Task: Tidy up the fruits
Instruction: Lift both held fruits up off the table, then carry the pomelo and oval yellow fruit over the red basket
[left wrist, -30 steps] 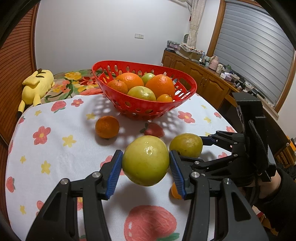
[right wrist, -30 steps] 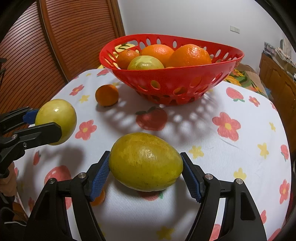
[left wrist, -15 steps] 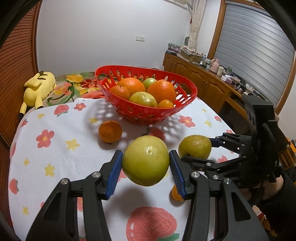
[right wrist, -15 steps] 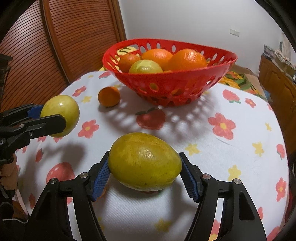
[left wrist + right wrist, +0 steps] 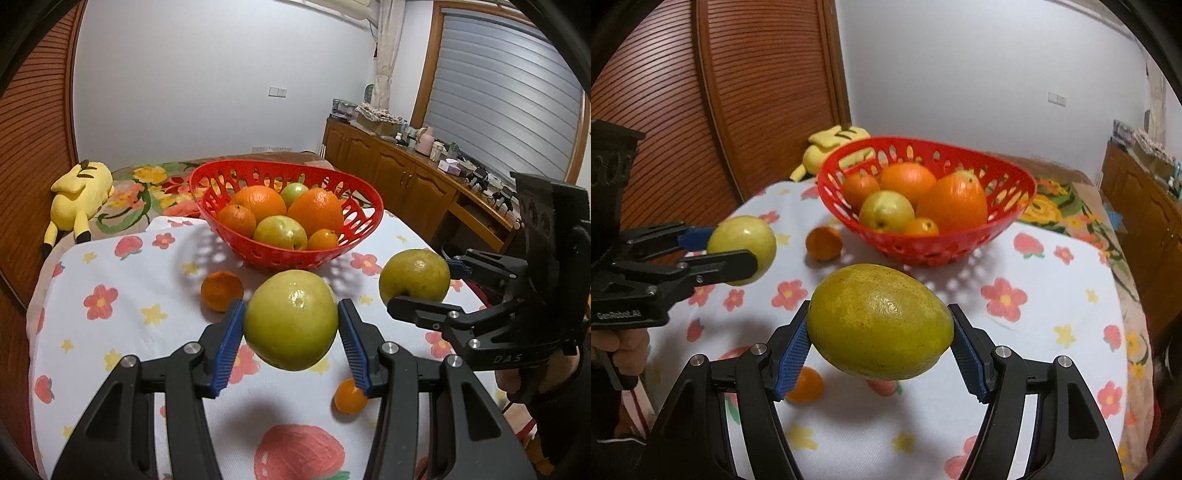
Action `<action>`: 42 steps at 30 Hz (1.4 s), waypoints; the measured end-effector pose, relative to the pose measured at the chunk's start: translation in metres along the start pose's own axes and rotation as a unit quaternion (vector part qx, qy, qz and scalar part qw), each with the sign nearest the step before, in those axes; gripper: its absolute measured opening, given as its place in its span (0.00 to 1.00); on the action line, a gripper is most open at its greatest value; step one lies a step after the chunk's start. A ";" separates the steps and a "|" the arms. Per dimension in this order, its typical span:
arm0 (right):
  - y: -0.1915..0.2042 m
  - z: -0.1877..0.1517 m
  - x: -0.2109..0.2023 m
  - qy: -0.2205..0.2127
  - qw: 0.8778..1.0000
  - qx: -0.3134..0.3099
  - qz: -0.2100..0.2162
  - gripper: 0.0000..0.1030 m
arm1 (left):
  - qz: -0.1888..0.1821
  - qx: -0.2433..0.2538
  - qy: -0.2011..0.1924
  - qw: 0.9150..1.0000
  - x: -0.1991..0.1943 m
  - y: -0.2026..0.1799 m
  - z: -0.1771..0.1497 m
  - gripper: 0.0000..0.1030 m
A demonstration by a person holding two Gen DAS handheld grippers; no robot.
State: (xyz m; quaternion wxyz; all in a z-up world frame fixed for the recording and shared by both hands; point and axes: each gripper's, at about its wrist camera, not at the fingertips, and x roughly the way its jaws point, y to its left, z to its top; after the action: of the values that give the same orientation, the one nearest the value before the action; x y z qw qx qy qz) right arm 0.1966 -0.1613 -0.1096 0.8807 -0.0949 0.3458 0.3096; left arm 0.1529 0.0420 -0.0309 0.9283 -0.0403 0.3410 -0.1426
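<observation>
Left gripper [image 5: 291, 325] jaws closed across green apple [image 5: 291, 319], right gripper [image 5: 879, 349] clamping oblong citrus [image 5: 879, 321] endwise; both firm, smooth-skinned, likely slippery.

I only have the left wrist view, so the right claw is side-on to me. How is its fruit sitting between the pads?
Observer: The right claw has a blue pad on each end of an egg-shaped yellow-green fruit, lying crosswise.
Operator: Anything under it?
Observer: A small orange lies on the tablecloth below that claw's left finger.
Operator: And my own fruit, side-on?
Observer: The left claw holds the round green fruit in the air, left of the red basket.
</observation>
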 end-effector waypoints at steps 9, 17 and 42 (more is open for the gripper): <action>0.002 0.011 -0.017 -0.020 1.000 -0.013 -0.005 0.70 | 0.001 0.003 -0.009 1.000 -0.004 0.000 0.007 0.48; -0.005 0.027 -0.019 -0.026 0.999 -0.022 -0.017 0.70 | -0.001 0.004 -0.012 1.000 0.004 0.004 0.020 0.48; -0.082 0.101 0.043 -0.012 1.000 -0.006 -0.027 0.70 | 0.018 -0.003 0.002 1.000 0.067 0.041 0.094 0.48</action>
State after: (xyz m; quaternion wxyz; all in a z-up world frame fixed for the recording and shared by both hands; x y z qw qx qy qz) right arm 0.3269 -0.1664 -0.0671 0.8921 -0.1054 0.3312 0.2888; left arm 0.2719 0.0593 -0.0078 0.9299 -0.0364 0.3441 -0.1249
